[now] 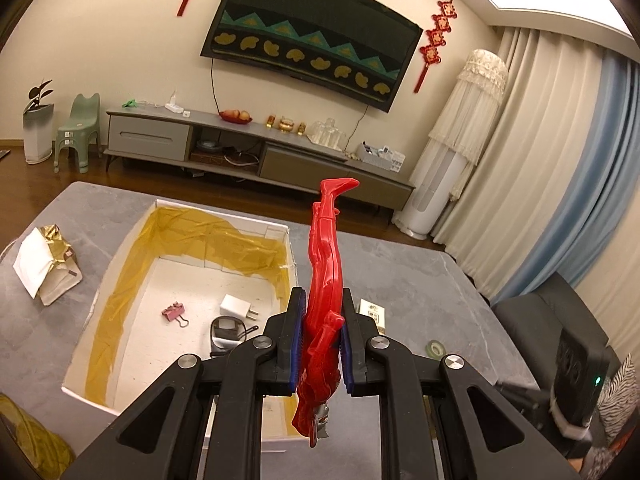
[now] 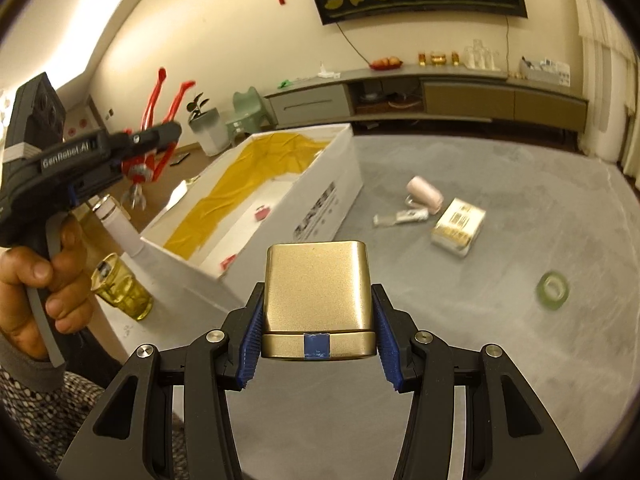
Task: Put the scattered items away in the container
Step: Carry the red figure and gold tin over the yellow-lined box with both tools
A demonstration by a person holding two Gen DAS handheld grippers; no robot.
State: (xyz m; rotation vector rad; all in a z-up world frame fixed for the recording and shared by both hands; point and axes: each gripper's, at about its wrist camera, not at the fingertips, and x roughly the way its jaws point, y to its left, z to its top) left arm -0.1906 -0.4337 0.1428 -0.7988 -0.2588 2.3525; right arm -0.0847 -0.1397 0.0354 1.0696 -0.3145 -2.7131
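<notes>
My left gripper is shut on a red toy figure, held head down with its legs pointing up, above the right edge of the white box lined with yellow film. Inside the box lie a pink binder clip, a white charger plug and a black item. My right gripper is shut on a gold tin with a blue tape patch, held over the grey table just right of the box. The left gripper with the figure shows at the left of the right wrist view.
On the table right of the box lie a pink roll, a small tube, a gold-and-white packet and a green tape ring. A yellow glass and white bottle stand left of the box. Gold foil wrapping lies at the far left.
</notes>
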